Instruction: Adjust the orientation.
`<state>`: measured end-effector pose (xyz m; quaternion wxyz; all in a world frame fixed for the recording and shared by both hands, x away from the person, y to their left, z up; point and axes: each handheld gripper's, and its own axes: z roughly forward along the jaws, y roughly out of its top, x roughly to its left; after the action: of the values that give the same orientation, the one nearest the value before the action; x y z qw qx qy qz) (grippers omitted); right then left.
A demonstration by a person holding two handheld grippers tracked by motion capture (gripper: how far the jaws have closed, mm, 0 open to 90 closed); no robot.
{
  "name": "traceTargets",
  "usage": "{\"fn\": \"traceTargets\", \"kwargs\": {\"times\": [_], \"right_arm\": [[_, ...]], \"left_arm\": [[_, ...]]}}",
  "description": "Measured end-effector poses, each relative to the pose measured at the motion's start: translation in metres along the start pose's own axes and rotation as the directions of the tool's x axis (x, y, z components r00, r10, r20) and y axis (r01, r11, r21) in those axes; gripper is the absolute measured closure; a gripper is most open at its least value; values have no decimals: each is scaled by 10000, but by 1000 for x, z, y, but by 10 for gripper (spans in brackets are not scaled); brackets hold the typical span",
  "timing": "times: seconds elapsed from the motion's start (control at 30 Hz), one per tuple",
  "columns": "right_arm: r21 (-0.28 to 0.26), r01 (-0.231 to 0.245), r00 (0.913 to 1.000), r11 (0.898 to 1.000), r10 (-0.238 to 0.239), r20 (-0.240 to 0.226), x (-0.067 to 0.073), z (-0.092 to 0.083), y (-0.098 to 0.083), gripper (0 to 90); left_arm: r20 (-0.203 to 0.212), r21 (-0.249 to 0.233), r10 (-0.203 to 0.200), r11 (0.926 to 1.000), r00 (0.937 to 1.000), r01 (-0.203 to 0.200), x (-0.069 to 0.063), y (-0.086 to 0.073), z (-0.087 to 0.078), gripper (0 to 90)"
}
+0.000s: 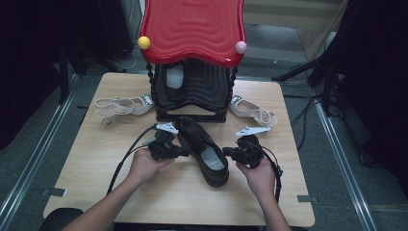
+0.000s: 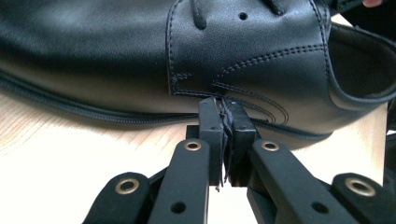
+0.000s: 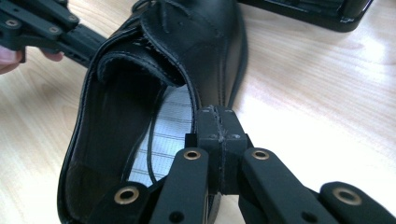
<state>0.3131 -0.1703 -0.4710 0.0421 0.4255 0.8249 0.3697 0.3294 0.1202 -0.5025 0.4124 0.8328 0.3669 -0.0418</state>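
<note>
Black leather lace-up shoe (image 1: 202, 151) lies on its sole near the middle of the bench (image 1: 96, 159), a bit toward the near edge, heel pointing at me, toe angled toward the far edge & slightly left. Light checked insole shows in the opening.

My left claw (image 1: 185, 152) is at the shoe's left flank, roughly mid-length. Jaws are pressed together, nothing but a frayed bit of their own padding between them; tips sit right against the leather just under the stitched seam, above the sole line. In the left gripper view (image 2: 225, 112) I can't tell for sure if the tips press or just touch.

My right claw (image 1: 225, 153) is on the other side, by the heel opening. Jaws fully together too, gripping nothing. In the right gripper view (image 3: 218, 122) the closed tips sit at the rim of the collar, beside the insole; a loose lace end (image 3: 150, 154) runs down inside the shoe.

Behind the shoe, at the middle of the far edge: black shoe rack (image 1: 192, 94) w/ a wavy red top (image 1: 192, 29), one yellow ball (image 1: 144, 42) & one pink ball (image 1: 240, 47) at its front corners. A 2nd black shoe (image 1: 175, 77) sits on the rack's shelf. White strappy sandal (image 1: 122, 106) lies left of the rack, another (image 1: 252, 111) right of it, both toward the far edge.
</note>
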Motion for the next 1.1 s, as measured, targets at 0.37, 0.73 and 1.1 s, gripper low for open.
{"fn": "traceTargets", "kwargs": {"times": [0.37,0.73,1.1], "right_arm": [[-96,-257,9996,9996,259,148,8,-4,-9,900],[-114,-391,9992,9992,392,76,13,-5,-14,900],[-54,-443,9990,9990,443,93,11,-6,-13,875]], "left_arm": [[250,-15,-31,10000,9997,32,3,6,6,876],[418,-131,-105,9999,9991,110,5,13,15,882],[621,13,-222,9998,9978,222,11,18,7,784]]}}
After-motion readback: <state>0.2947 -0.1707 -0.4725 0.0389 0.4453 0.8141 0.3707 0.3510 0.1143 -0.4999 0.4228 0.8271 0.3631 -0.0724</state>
